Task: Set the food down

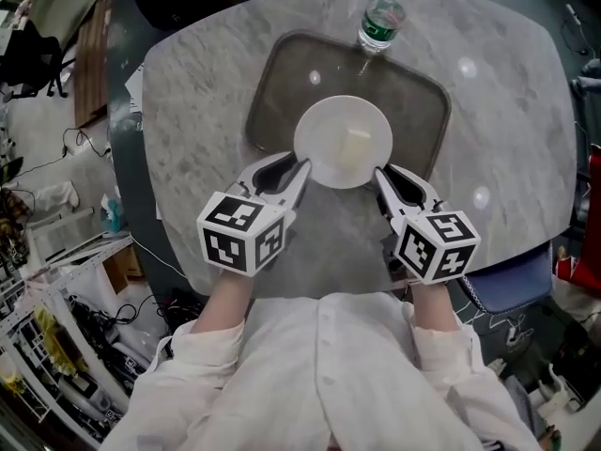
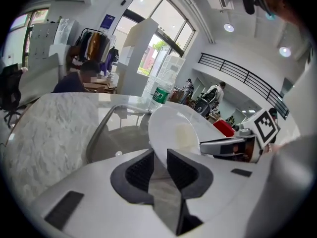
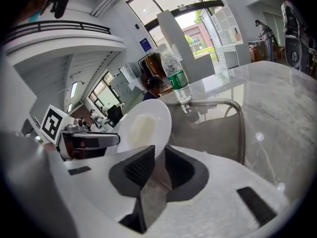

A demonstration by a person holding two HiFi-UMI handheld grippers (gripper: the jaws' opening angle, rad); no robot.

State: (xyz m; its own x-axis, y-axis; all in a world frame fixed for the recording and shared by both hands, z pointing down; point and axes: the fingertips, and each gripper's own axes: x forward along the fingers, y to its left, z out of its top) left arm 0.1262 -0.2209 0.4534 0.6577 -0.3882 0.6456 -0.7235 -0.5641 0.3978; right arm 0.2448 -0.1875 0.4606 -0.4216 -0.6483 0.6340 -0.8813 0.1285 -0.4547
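Nearest: person's white sleeves (image 1: 211, 341), one hand behind ea. tool. Left gripper (image 1: 302, 167), w/ left marker cube (image 1: 242, 231) on its body: jaws drawn to a narrow gap, pads pinching the left rim of the plate (image 1: 343, 141). Right gripper (image 1: 380, 175), w/ right marker cube (image 1: 435, 244): same condition, jaws nearly together and clamped on the plate's right rim. Plate: round, white, shallow, carried between the two tools, over the near-ctr part of the tray (image 1: 282, 73); can't tell from above whether its base touches the tray. Food (image 1: 355, 147): one pale squarish block, lying on the plate just right of ctr; also seen in the left gripper view (image 2: 184, 135) and the right gripper view (image 3: 141, 128). Tray: dark, rectangular w/ rounded corners and raised rim, set mid-table. Table (image 1: 207, 92): grey-white marble top, rounded corners. Blue chair seat (image 1: 512, 285): near right, partly under the table edge. Bottle (image 1: 383, 12): clear plastic, green label, white cap, upright at the tray's far edge, well apart from the plate. Farthest: a seated person beyond the table's far side, seen in both gripper views.
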